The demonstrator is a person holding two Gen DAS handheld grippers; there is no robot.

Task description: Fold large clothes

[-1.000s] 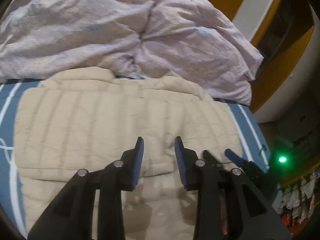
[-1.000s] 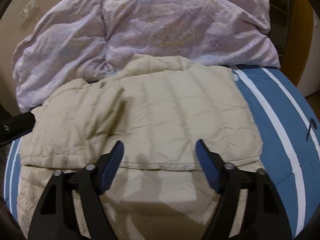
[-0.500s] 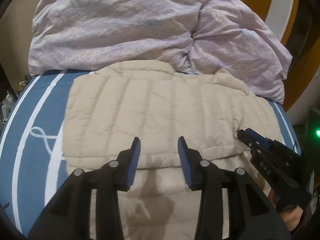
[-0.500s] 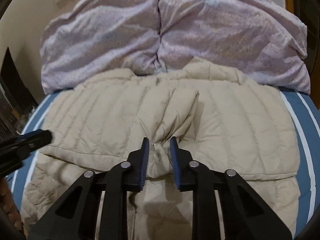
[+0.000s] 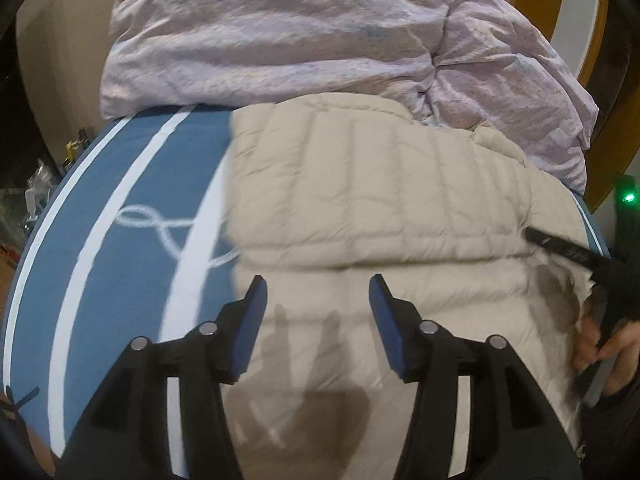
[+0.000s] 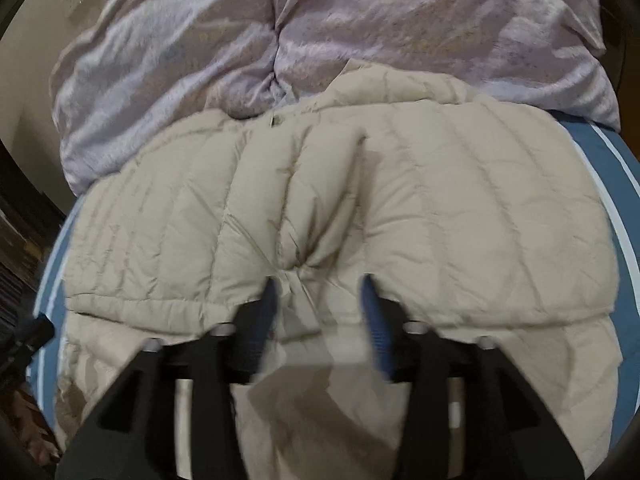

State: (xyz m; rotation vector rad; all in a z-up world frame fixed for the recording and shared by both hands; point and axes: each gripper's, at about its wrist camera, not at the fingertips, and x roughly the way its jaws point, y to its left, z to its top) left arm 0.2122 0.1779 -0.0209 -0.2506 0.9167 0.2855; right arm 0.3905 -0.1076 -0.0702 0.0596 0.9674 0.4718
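- Bed with a blue striped sheet [image 5: 132, 184], lilac duvet [image 5: 280, 32] bunched at the far end.
- Beige puffer jacket [image 6: 440, 216] lies folded on the sheet, touching the duvet.
- Right gripper [image 6: 320, 304]: jaws just opened, a pinched ridge of jacket loose between them.
- Left gripper [image 5: 316, 300]: jaws just opened too, hovering over the jacket's near-left part, nothing held.

Jacket [image 6: 460, 216]: beige, quilted w/ stitched channels. Bedspread [image 5: 132, 184]: blue w/ white stripes running toward its far edge, plus a white looped knot motif betw. two stripes. Duvet [image 5: 280, 36] at far edge: pale lilac, faint speckled print. Gripper pads [image 5: 256, 320]: blue, on black frames. Wall behind: cream.
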